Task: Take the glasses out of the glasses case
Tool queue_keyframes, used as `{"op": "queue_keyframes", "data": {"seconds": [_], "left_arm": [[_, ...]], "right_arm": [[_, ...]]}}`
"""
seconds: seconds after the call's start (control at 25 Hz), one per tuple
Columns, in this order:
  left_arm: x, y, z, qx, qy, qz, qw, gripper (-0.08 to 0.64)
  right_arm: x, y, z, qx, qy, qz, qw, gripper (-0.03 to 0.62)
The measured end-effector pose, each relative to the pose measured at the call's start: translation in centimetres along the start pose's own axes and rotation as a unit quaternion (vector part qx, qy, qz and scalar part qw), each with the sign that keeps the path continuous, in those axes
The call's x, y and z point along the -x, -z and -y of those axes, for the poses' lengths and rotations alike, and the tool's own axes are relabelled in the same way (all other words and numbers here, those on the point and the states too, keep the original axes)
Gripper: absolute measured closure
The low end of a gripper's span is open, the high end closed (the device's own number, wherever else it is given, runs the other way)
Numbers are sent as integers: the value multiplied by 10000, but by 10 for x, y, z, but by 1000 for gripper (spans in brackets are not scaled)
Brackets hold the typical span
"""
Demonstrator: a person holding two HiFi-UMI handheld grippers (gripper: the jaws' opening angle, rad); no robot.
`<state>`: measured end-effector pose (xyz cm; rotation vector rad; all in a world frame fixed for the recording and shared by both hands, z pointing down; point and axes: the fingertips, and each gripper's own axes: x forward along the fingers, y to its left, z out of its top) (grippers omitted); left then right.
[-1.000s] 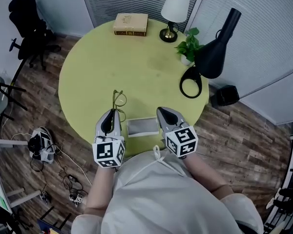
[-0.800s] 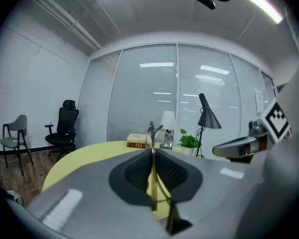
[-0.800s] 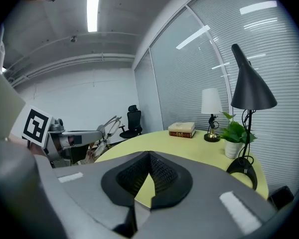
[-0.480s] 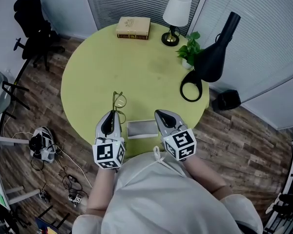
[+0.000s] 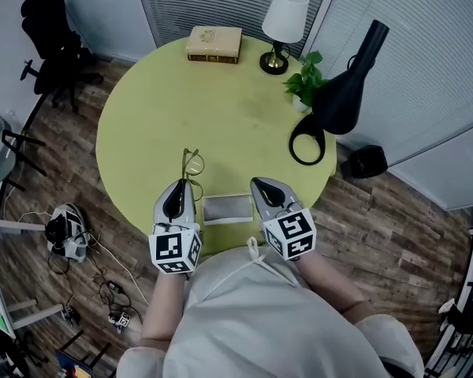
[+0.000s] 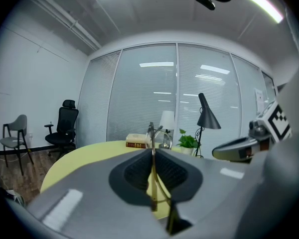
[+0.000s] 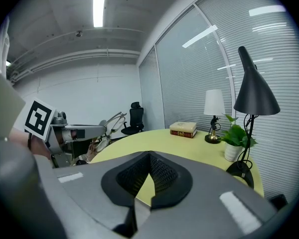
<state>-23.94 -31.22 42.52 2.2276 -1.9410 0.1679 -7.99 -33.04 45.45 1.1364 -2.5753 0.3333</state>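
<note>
Glasses with thin gold wire frames (image 5: 192, 162) jut toward 12 o'clock from your left gripper (image 5: 182, 183), clenched on one temple, with the pale rectangular glasses case (image 5: 227, 209) at its 3 o'clock, beside your closed, empty right gripper (image 5: 259, 183).

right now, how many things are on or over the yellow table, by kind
lamps: 2, a white-shaded lamp and a black lamp
book: 1
potted plant: 1
glasses case: 1
glasses: 1, held in the left gripper
total: 6
</note>
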Motion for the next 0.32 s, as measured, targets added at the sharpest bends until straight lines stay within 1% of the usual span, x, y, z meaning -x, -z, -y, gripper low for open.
{"op": "queue_keyframes", "data": {"seconds": [0.32], "left_arm": [[-6,2,4,-39,61,-41,10000,541]], "right_arm": [[-4,5,8,34,49,-52,10000,592]]}}
